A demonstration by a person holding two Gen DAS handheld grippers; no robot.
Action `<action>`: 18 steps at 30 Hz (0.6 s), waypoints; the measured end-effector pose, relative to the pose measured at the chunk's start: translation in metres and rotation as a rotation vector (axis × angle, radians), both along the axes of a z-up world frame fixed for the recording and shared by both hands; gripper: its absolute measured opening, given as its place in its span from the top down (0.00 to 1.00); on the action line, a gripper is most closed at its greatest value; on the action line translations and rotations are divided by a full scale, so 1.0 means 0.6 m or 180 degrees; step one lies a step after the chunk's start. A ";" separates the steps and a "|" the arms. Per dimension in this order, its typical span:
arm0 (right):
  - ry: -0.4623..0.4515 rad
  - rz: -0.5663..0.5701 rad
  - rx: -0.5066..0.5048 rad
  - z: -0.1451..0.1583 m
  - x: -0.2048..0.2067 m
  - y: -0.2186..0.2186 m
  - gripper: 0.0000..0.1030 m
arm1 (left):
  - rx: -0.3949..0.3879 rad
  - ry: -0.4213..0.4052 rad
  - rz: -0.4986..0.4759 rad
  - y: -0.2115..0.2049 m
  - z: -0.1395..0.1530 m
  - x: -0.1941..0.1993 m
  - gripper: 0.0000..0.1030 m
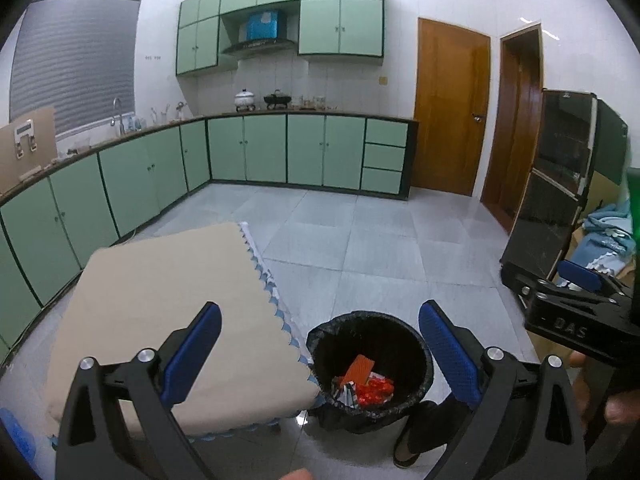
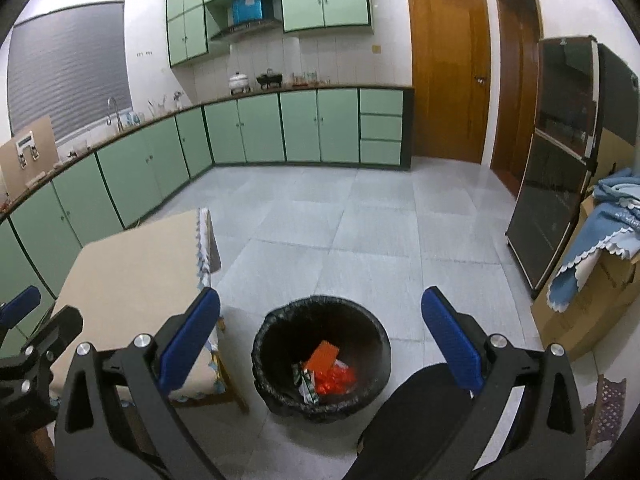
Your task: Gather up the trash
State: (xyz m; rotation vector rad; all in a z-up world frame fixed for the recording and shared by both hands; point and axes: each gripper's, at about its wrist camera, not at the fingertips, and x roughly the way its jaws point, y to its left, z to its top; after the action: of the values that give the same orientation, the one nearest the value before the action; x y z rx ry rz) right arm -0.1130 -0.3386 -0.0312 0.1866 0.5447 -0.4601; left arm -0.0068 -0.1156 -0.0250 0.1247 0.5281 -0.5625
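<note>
Home kitchen: green cabinets (image 1: 264, 148) along worktop (image 1: 168, 126) at 10–12 o'clock, sink tap (image 1: 117, 114), pots (image 1: 245, 98), range hood (image 1: 258, 45), tiled floor (image 1: 360, 232), wooden doors (image 1: 448, 108).

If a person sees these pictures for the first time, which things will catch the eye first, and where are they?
First, the black trash bin on the grey floor, low in the middle, with red and orange wrappers inside. Next, the table with beige cloth just left of the bin. Both tools, the left tool and the right tool, stand open and empty in the foreground, before green cabinets along the walls.
</note>
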 end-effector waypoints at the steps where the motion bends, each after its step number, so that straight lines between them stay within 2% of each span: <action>1: -0.0033 0.0001 -0.0020 0.003 -0.002 0.002 0.05 | -0.0022 -0.0003 0.0005 0.001 0.004 -0.003 0.06; 5: -0.0108 0.0046 -0.0026 0.011 -0.007 0.005 0.05 | -0.0045 -0.0061 0.0047 0.004 0.016 -0.010 0.06; 10: -0.0182 0.0093 -0.0040 0.019 -0.014 0.009 0.05 | 0.0065 -0.0248 0.0221 0.005 0.033 -0.032 0.06; 18: -0.0271 0.0054 -0.0155 0.035 -0.019 0.018 0.05 | -0.0023 -0.0207 0.0214 0.015 0.043 -0.042 0.06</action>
State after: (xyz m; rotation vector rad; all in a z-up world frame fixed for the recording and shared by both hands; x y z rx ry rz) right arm -0.1243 -0.3276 -0.0100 0.1540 0.4510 -0.4465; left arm -0.0317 -0.1068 0.0011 0.1174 0.4653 -0.4930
